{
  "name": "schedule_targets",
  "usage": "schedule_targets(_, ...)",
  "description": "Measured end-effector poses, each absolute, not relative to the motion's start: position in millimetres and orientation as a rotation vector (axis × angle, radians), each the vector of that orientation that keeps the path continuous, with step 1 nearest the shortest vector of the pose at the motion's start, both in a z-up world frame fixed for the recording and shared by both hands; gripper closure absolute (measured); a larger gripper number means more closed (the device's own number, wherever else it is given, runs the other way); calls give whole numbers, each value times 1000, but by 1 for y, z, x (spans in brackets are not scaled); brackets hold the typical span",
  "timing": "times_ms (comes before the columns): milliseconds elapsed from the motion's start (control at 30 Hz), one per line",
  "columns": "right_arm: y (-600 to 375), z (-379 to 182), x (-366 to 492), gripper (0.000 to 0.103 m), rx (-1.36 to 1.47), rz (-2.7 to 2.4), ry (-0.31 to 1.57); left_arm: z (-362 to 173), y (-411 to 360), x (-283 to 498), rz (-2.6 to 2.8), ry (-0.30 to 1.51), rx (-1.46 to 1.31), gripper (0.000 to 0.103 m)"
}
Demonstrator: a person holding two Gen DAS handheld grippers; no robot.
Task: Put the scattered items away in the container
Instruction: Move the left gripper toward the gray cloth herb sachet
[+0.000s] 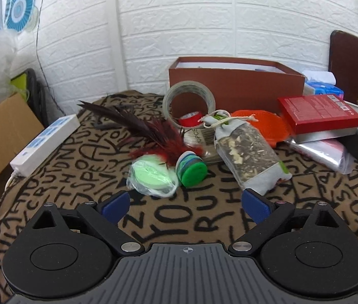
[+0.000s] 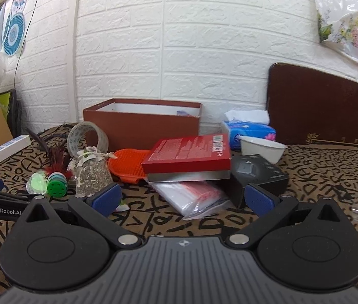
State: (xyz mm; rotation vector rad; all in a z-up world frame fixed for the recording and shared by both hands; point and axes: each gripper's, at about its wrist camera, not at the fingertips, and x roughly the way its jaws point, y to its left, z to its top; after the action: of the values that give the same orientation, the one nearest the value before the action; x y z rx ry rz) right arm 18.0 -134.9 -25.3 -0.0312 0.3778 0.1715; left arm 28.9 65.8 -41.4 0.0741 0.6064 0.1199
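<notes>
Both claws stand wide open and empty: ahead of the left gripper [image 1: 185,204] lie the feather toy [image 1: 191,168] and herb sachet [image 1: 247,152], the brown box [image 1: 237,86] beyond; the right gripper [image 2: 182,200] faces the red carton [image 2: 189,155].

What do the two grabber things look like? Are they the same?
Yes, they match. The left gripper and right gripper each have black arms, blue ridged pads, silver screws and a grey ribbed body. White "GenRobot.AI" lettering shows on the side of the left one.

black left gripper [image 1: 185,201], blue pads [image 1: 116,204], 2 silver screws, ribbed grey housing
</notes>
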Motion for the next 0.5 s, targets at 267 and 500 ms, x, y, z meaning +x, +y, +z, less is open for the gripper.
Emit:
schedule_targets(267, -119, -40, 39, 0, -65, 263, 418, -50, 59, 41, 85, 565, 100, 2)
schedule_targets(500, -111, -48, 59, 0, -90, 377, 469, -45, 60, 65, 69, 519, 215, 2)
